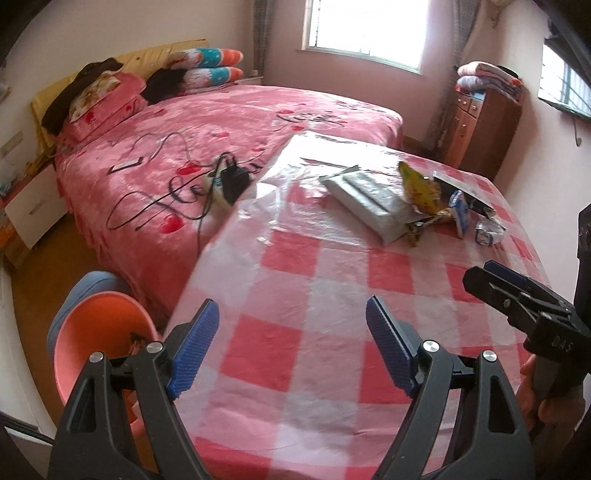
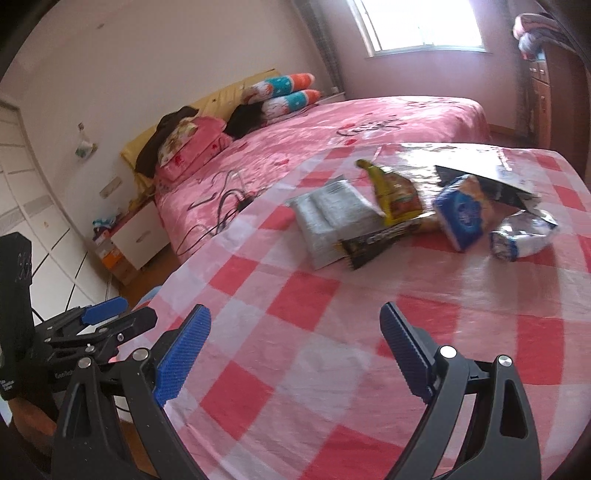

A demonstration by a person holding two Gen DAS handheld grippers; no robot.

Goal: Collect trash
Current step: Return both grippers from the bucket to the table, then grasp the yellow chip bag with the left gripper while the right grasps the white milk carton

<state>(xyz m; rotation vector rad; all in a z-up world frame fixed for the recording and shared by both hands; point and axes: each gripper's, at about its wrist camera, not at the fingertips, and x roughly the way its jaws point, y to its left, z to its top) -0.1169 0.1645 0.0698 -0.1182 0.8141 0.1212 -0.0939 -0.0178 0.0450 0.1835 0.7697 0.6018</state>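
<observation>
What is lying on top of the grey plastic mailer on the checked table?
The yellow snack bag overlaps the grey plastic mailer at its right edge, and a black wrapper crosses its near corner. The mailer's covered right edge cannot be seen; the rest of its top is bare.

Scene is lit by daylight from the overexposed, blown-out bright window [image 1: 364,27] at the back. Glare is seen on the glossy clear plastic film over the red-and-white checked tablecloth [image 1: 291,184], far end. Shadows are soft. Motion blur is noted on the crumpled snack wrappers [image 2: 399,206]. Strong fisheye bending and black vignetting are present at the corners.
</observation>
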